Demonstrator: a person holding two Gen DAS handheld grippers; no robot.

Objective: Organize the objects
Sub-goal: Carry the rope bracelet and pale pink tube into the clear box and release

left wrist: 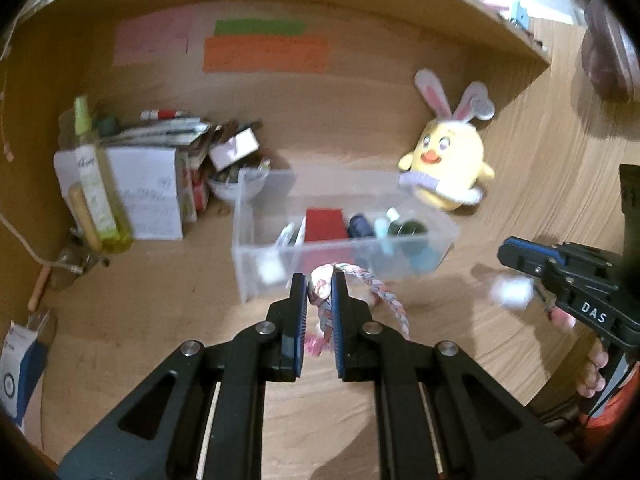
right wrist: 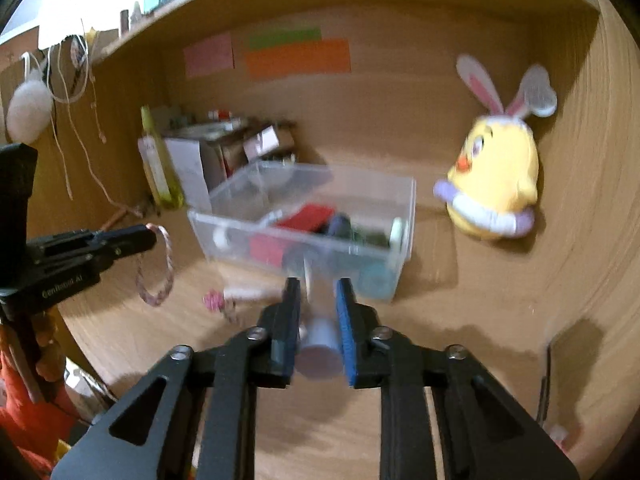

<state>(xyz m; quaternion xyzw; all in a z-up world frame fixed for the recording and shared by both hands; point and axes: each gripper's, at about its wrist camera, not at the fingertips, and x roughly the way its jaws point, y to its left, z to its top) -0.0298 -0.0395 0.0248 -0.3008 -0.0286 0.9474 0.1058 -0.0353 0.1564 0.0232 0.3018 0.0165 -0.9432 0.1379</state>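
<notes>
My left gripper (left wrist: 319, 282) is shut on a braided pink-and-blue cord loop (left wrist: 384, 296), which hangs from its tips above the wooden desk. In the right wrist view that gripper (right wrist: 150, 236) shows at the left with the loop (right wrist: 158, 280) dangling. My right gripper (right wrist: 318, 286) is shut on a white tube with a lilac end (right wrist: 320, 354); in the left wrist view this gripper (left wrist: 506, 250) holds the tube as a white blur (left wrist: 512, 292). Just beyond both stands a clear plastic box (left wrist: 256, 248) (right wrist: 404, 216) holding a red box (left wrist: 325, 224) and dark items.
A yellow plush chick with bunny ears (left wrist: 448, 168) (right wrist: 496, 188) leans at the back right. Boxes and papers (left wrist: 152, 192), a green bottle (left wrist: 96, 188) and a bowl (left wrist: 236, 190) crowd the back left. A small pink item (right wrist: 214, 302) and a white stick (right wrist: 244, 292) lie on the desk.
</notes>
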